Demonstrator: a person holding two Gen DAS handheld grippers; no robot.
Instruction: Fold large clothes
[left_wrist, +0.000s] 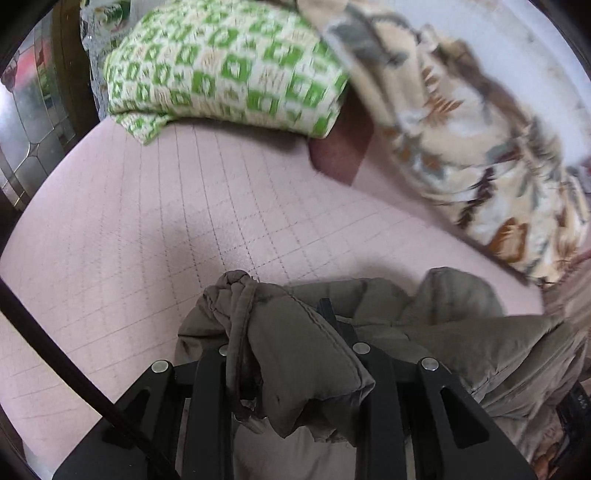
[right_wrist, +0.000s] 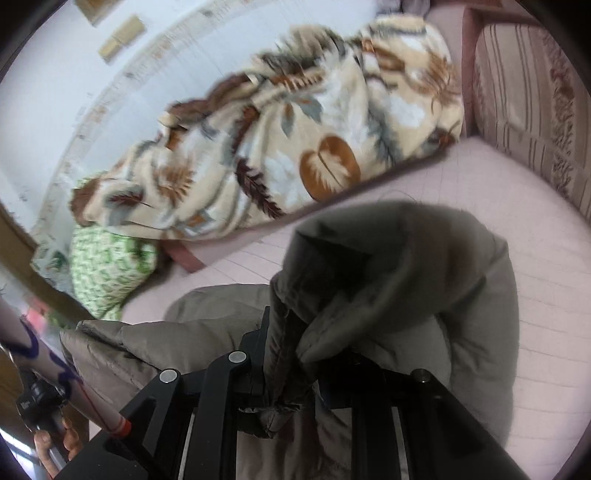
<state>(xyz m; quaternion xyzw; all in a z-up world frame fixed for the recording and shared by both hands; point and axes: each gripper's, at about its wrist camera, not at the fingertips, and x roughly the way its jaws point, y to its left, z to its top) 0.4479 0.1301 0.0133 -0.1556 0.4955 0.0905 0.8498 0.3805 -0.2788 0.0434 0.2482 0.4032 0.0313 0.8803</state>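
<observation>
Bunching between both claws, taupe quilted jacket (left_wrist: 303, 354) looks puffy, perhaps padded.

Olive-brown padded jacket (left_wrist: 461, 339) on a pale pink quilted bedspread (left_wrist: 147, 221); green-and-cream checked pillow (left_wrist: 229, 70); cream blanket (right_wrist: 280, 147) with brown leaf print.

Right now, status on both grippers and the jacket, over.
Left gripper shut on the olive jacket. Right gripper shut on it too, jacket bunched over pink bed. Leaf-print blanket and green pillow beyond, not blocking.
</observation>
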